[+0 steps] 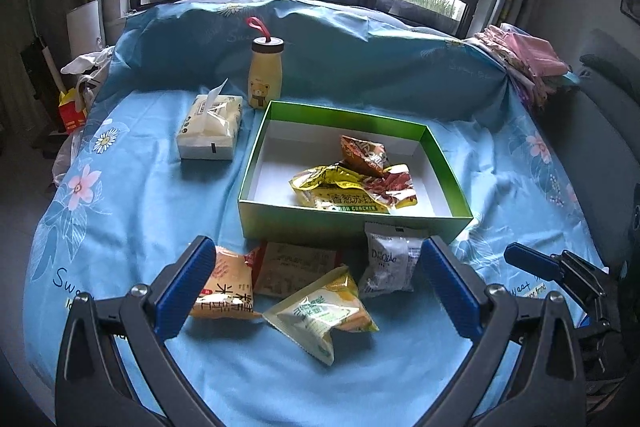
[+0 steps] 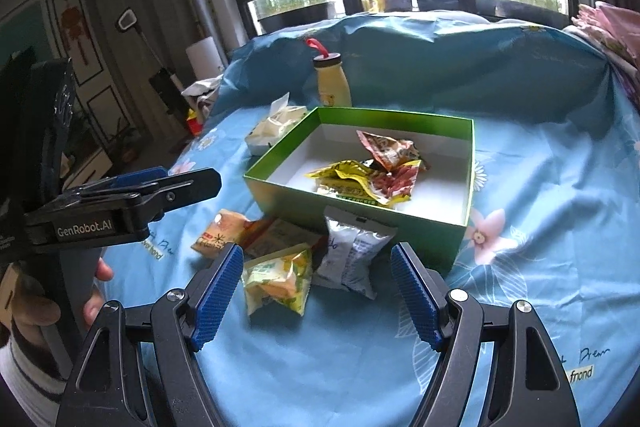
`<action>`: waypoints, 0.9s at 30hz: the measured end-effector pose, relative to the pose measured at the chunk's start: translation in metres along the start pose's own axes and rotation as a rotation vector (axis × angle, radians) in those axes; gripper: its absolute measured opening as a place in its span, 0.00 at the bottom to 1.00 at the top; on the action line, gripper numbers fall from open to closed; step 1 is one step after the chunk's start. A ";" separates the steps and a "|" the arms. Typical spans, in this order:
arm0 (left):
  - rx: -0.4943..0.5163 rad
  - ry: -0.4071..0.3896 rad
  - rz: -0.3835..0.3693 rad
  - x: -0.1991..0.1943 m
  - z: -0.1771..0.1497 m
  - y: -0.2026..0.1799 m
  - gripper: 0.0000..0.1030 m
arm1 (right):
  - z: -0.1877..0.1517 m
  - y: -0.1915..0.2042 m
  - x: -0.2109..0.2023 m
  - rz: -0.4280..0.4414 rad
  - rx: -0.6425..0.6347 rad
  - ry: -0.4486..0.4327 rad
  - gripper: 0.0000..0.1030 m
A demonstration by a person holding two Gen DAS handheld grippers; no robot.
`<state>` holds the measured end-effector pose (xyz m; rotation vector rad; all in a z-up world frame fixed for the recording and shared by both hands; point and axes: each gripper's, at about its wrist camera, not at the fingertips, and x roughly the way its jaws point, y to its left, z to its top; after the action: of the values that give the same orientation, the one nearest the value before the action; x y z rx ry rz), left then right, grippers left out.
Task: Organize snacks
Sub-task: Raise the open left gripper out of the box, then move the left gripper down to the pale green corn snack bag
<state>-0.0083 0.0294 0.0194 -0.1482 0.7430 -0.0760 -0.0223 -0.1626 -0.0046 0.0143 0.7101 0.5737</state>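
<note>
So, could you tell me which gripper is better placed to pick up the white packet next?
Probably right. The right gripper is open, with the white packet just ahead between its fingers; for the left gripper it lies off-centre by one finger.

A blue flowered sheet (image 1: pixel 132 195) covers the surface. On it rest a green box (image 1: pixel 352 223), a tissue pack (image 1: pixel 210 129) and a yellow bottle (image 1: pixel 265 75) behind it. Four snack packets (image 1: pixel 320 311) lie in front of the box.
</note>
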 end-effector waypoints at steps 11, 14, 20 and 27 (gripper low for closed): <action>0.019 0.029 0.029 0.005 -0.017 -0.004 1.00 | -0.010 0.004 0.009 0.001 -0.007 0.036 0.75; 0.027 0.036 0.035 0.008 -0.021 -0.005 1.00 | -0.012 0.003 0.013 0.006 -0.004 0.049 0.75; 0.028 0.052 0.029 0.013 -0.025 -0.005 1.00 | -0.016 0.005 0.019 0.008 -0.001 0.068 0.75; -0.032 0.125 -0.041 0.028 -0.032 0.004 1.00 | -0.023 0.004 0.029 0.012 0.005 0.098 0.75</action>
<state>-0.0101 0.0262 -0.0232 -0.1910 0.8659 -0.1133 -0.0204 -0.1491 -0.0389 -0.0049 0.8069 0.5874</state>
